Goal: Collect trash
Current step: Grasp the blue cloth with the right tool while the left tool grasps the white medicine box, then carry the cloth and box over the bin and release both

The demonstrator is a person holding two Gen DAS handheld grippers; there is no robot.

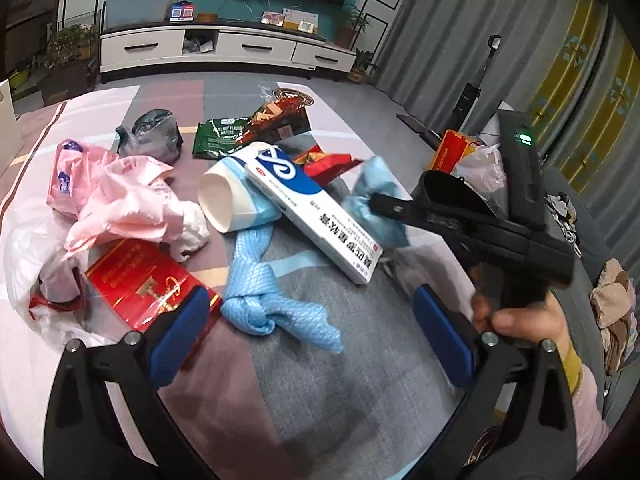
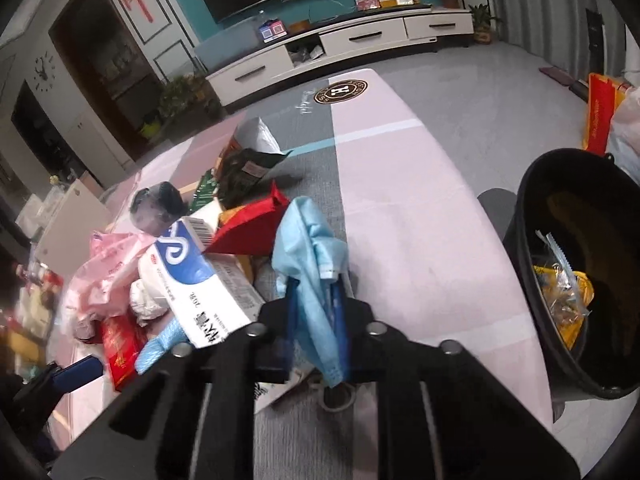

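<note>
Left wrist view: The left gripper [image 1: 310, 316] hangs over a table [image 1: 280, 380] covered in a cloth of pink, grey and white panels. Its jaws stand wide apart, blue pads [image 1: 182, 332] on either side, nothing between them. Ahead lies the trash: a knotted blue mesh cloth [image 1: 276, 284] just in front of the jaws; a red foil packet [image 1: 140, 280] with gold print beside the left pad; a crumpled pink plastic bag [image 1: 112, 200]; a white paper cup [image 1: 228, 200] on its side; a long white-and-blue carton [image 1: 316, 216] resting across the cup, printed with Chinese characters too blurred to read. Farther back sit a green wrapper [image 1: 218, 136] reading "HAZELNUT FLAVOUR WAFERS" and a grey bag [image 1: 154, 136]. The right gripper [image 1: 380, 204] reaches in from the right, held by a hand [image 1: 520, 320], its tip at a light blue crumpled piece [image 1: 376, 184].

Right wrist view: The right gripper [image 2: 314, 300] is closed tight on the light blue crumpled piece [image 2: 308, 248], a thin, wrinkled sheet that stands up above the pads and hangs down below them. To its left are the carton [image 2: 208, 280] with a barcode on its end, and a red wrapper [image 2: 256, 224]. A round emblem [image 2: 340, 90] with the letter "H" marks the cloth. A black bin [image 2: 532, 248] stands at the right, beside the table, with yellow and clear wrappers [image 2: 564, 292] inside
</note>
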